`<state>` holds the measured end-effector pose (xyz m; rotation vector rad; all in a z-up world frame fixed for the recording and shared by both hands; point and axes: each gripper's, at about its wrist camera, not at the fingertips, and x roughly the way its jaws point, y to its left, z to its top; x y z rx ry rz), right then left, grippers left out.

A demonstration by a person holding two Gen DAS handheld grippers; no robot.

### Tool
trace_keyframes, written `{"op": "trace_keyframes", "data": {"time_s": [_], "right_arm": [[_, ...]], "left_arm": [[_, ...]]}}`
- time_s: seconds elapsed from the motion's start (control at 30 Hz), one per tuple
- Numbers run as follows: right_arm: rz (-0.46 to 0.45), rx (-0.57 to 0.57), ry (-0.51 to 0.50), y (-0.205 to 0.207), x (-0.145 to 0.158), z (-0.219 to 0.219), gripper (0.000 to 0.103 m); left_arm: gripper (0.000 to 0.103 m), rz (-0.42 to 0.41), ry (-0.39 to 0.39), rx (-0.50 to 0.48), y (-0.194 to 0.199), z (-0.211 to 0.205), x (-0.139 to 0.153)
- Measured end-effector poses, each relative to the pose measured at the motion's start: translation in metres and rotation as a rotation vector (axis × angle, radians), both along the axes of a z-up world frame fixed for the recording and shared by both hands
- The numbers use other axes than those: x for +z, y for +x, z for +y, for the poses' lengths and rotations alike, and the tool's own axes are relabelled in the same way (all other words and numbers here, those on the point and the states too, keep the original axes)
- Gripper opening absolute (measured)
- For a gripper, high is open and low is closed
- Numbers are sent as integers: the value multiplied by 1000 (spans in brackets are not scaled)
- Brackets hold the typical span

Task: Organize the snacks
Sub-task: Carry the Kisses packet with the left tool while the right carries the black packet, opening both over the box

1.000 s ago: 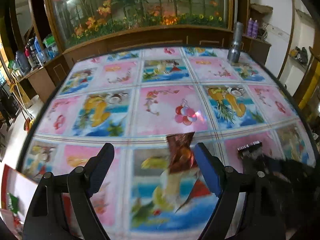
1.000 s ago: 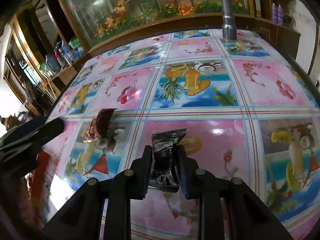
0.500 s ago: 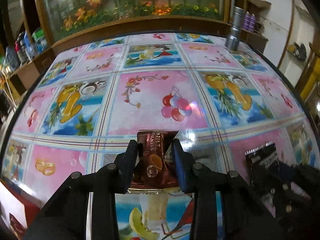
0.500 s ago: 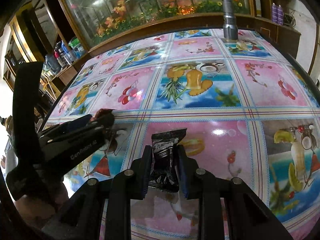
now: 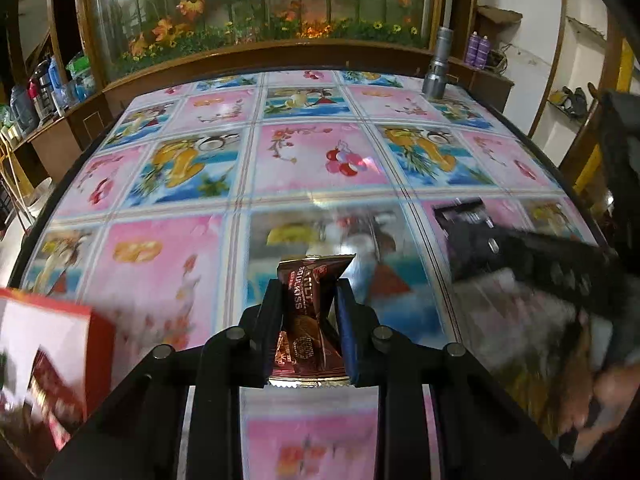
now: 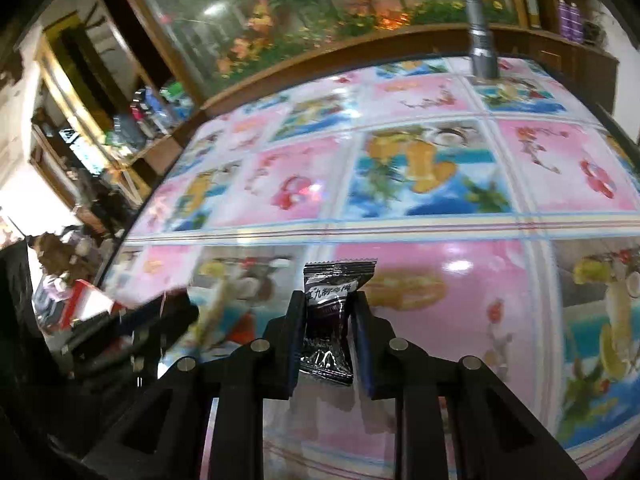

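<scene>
My left gripper [image 5: 309, 286] pinches a brown snack packet [image 5: 308, 320] between its pads, jaws still closing on it, lifted above the table [image 5: 320, 152]. A red and white box [image 5: 44, 344] sits blurred at the lower left, close beside it. My right gripper [image 6: 328, 296] grips a black snack packet [image 6: 330, 320] upright, its jaws tightening slightly. In the left wrist view that black packet [image 5: 460, 212] and the right gripper's dark body show at the right. In the right wrist view the left gripper [image 6: 160, 320] is a blur at the left, near the box [image 6: 84, 304].
A grey metal cylinder [image 5: 438, 68] stands at the table's far right edge, also the cylinder [image 6: 480, 32] in the right wrist view. A wooden-framed glass case with flowers backs the table. Shelves with bottles line the left wall.
The left gripper went from wide open around the brown packet to shut on it, then carried it toward the near left, bringing the red box into view. The right gripper kept its packet.
</scene>
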<state>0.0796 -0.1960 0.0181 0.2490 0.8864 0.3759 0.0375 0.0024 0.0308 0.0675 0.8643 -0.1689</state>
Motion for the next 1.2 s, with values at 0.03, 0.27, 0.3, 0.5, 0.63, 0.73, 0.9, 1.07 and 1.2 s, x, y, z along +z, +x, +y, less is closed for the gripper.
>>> {"op": "trace_keyframes", "data": {"time_s": [0.03,0.27,0.3,0.5,0.63,0.73,0.9,1.07,1.2], "right_arm": [[-10,14,7,-2,2,3,23],[-43,44,26,-9,6,16,23],[-50,55,42,-11,8,19,23],[-134,212,90,-42,27,72,23],[-179,352,146,-72,37,131,23],[-190,433,191,-87,42,172,23],[-179,535,224,-103,42,234,23],[-171,614,185,-119,34,283,23],[-170,650,127,-131,26,308,26]], "left_arm": [[23,2,-9,-4,-6,3,1],[23,-46,-50,11,-58,39,23],[23,-63,-59,20,-67,47,29],[23,-167,-32,115,-105,96,55],[23,-194,-12,204,-118,136,60],[24,-217,27,275,-126,163,60],[24,-242,82,375,-138,204,58],[24,-216,83,433,-145,234,45],[24,-182,72,447,-144,243,33]]}}
